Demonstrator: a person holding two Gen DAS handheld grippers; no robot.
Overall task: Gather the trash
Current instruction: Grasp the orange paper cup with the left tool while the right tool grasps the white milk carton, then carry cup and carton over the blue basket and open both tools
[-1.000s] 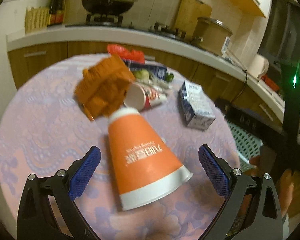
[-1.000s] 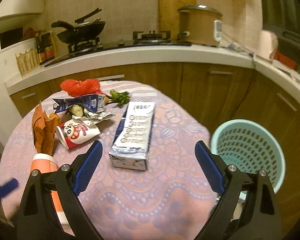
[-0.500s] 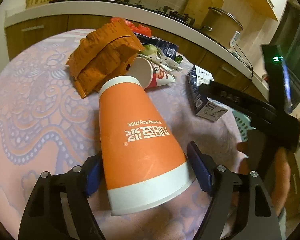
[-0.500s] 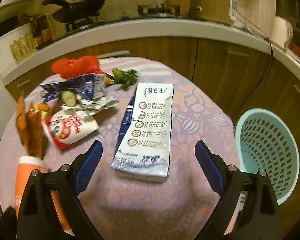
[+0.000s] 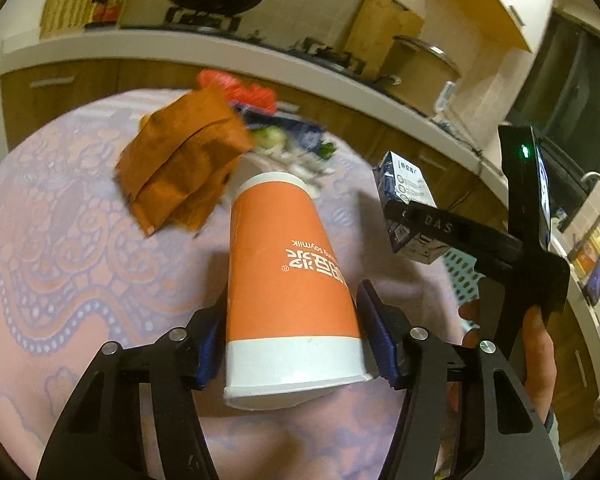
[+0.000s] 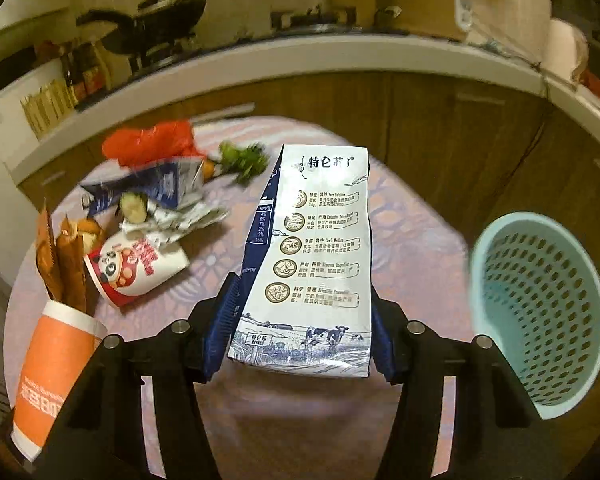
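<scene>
Both the left gripper (image 5: 292, 344) and the right gripper (image 6: 300, 332) have black angular frames with silver screws. Their fingers (image 5: 376, 340) carry ribbed blue pads. A green light glows on the right gripper's black body.

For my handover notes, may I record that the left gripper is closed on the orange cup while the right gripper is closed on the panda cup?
Not quite. The left gripper is indeed closed on the orange cup, but the right gripper grips the milk carton. The right wrist view shows the panda cup lying untouched on the table.
</scene>
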